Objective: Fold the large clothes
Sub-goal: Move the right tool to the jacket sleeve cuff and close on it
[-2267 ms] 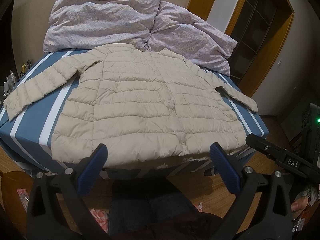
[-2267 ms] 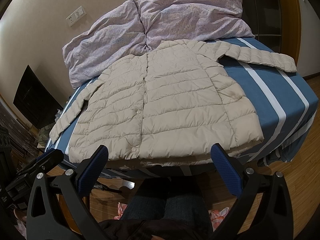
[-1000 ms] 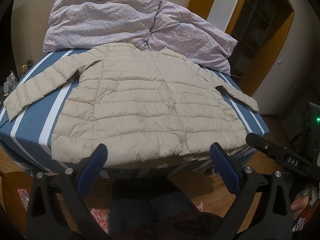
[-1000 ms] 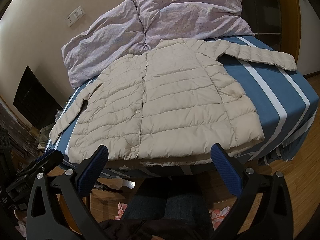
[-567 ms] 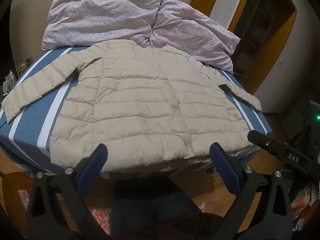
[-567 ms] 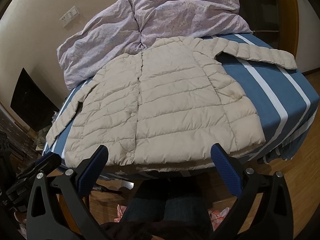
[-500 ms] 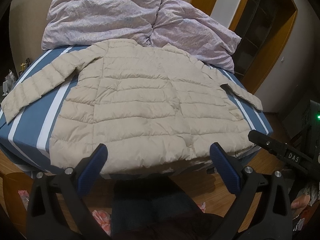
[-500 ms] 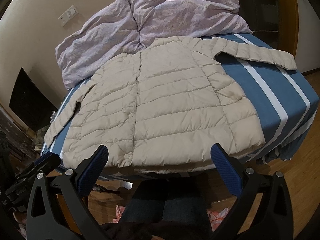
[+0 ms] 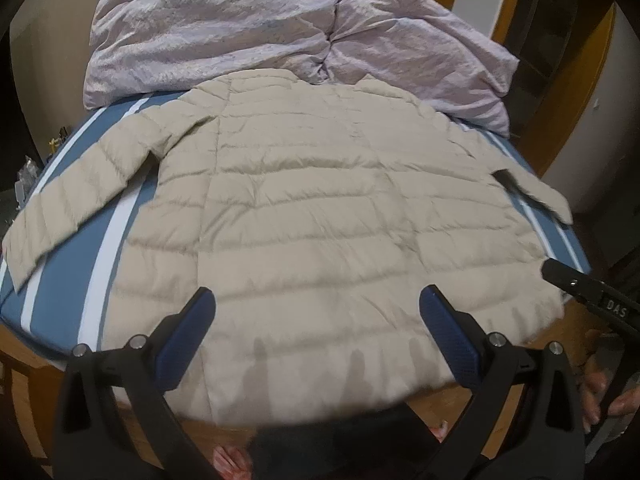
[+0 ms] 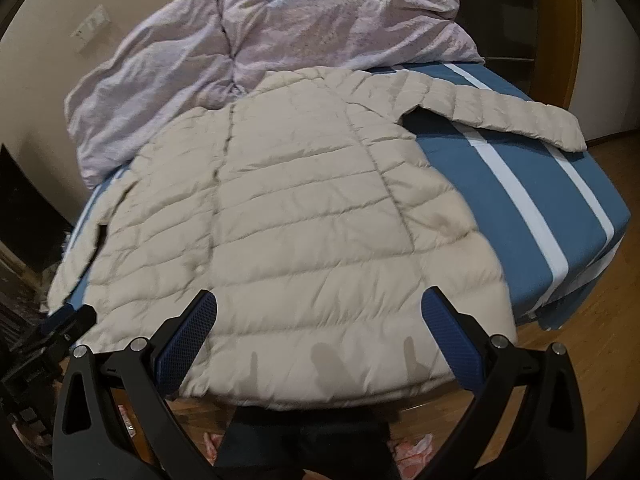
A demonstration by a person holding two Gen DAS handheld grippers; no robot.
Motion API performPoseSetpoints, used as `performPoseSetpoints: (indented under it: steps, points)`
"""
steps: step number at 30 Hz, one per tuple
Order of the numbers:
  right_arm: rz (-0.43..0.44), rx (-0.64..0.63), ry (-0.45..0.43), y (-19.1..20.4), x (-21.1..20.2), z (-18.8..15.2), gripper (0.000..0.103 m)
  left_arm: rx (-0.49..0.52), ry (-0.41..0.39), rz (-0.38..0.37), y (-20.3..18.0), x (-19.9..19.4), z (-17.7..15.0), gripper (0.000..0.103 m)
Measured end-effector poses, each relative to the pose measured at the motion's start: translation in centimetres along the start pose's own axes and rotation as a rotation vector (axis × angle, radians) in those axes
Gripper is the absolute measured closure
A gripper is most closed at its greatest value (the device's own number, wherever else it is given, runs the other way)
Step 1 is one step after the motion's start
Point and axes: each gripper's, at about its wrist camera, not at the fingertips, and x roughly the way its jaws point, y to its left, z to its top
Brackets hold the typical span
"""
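A beige quilted puffer jacket (image 9: 320, 216) (image 10: 304, 216) lies flat on the bed, front side up, both sleeves spread out to the sides. Its hem hangs over the near edge of the mattress. My left gripper (image 9: 318, 320) is open, its blue-padded fingers wide apart just above the hem, holding nothing. My right gripper (image 10: 320, 316) is open too, hovering over the hem nearer the jacket's right side. The left sleeve (image 9: 76, 192) rests on the blue sheet; the right sleeve (image 10: 500, 116) stretches toward the far right edge.
The bed (image 10: 532, 208) has a blue sheet with white stripes. A crumpled lilac duvet (image 9: 248, 28) is heaped at the head. A wooden door frame (image 9: 576, 92) stands on the right. The person's legs (image 10: 304, 444) are at the bed's foot, over the wood floor.
Both grippers have moved forward and down toward the jacket's hem, so the jacket fills more of each view. Both stayed open.
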Motion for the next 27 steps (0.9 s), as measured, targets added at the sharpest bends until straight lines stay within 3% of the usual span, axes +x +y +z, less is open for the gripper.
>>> performPoseSetpoints:
  steps: [5, 10, 21, 24, 27]
  points:
    - [-0.072, 0.008, -0.018, -2.0, 2.1, 2.6, 0.001, 0.019, 0.015, 0.069, 0.5, 3.0, 2.3, 0.002]
    - [-0.21, 0.066, -0.053, -6.6, 4.1, 6.5, 0.001, 0.035, -0.006, 0.2, 1.8, 6.0, 4.5, 0.002]
    - [-0.47, 0.38, -0.05, -22.8, 7.8, 14.5, 0.001, 0.052, -0.034, 0.431, 4.5, 11.4, 6.7, 0.002]
    - [-0.509, 0.477, -0.046, -26.5, 8.2, 15.2, 0.001, 0.062, -0.018, 0.45, 4.8, 12.7, 6.4, 0.002]
    - [-0.519, 0.578, -0.036, -30.4, 8.9, 15.7, 0.01, 0.06, -0.022, 0.449, 4.8, 13.1, 6.2, 0.002]
